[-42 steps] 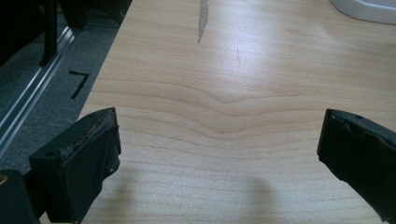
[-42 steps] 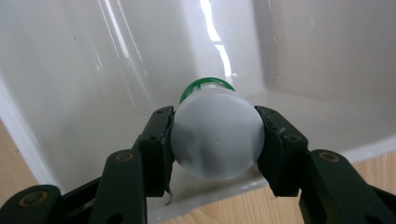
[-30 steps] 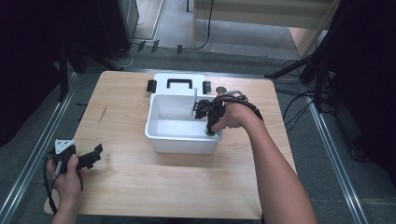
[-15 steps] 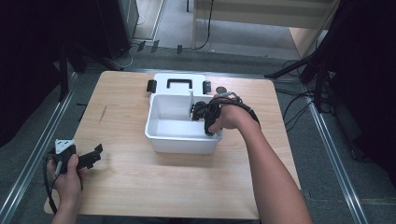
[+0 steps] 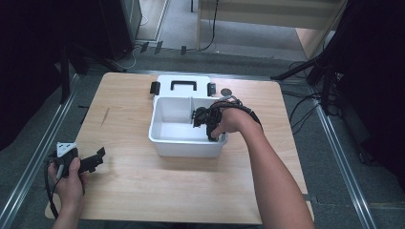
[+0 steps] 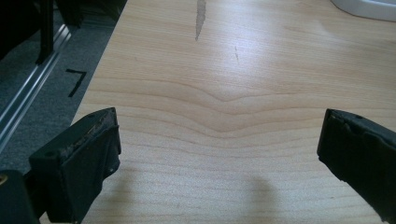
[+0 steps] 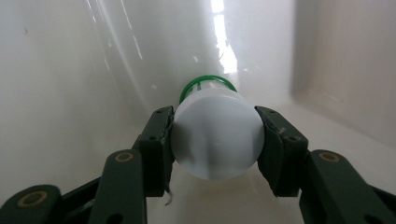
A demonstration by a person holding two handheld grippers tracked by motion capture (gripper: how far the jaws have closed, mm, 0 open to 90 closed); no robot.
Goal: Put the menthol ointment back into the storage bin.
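Placement looks nearly done: the right gripper (image 5: 210, 125) is down inside the white bin (image 5: 165, 138), its jaws clamped on the white cap of a small bottle (image 7: 215, 135) with a green band, held close to the bin's floor and wall. What remains, I judge, is letting go and lifting clear. The left gripper (image 5: 93, 161) rests on the wooden table (image 5: 143, 191) near its left edge, jaws spread wide with nothing between them.

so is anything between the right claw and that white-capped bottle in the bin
No. The right claw is shut on the bottle, a pad pressed on each side of its white cap, inside the white bin. Nothing else visible lies between them.
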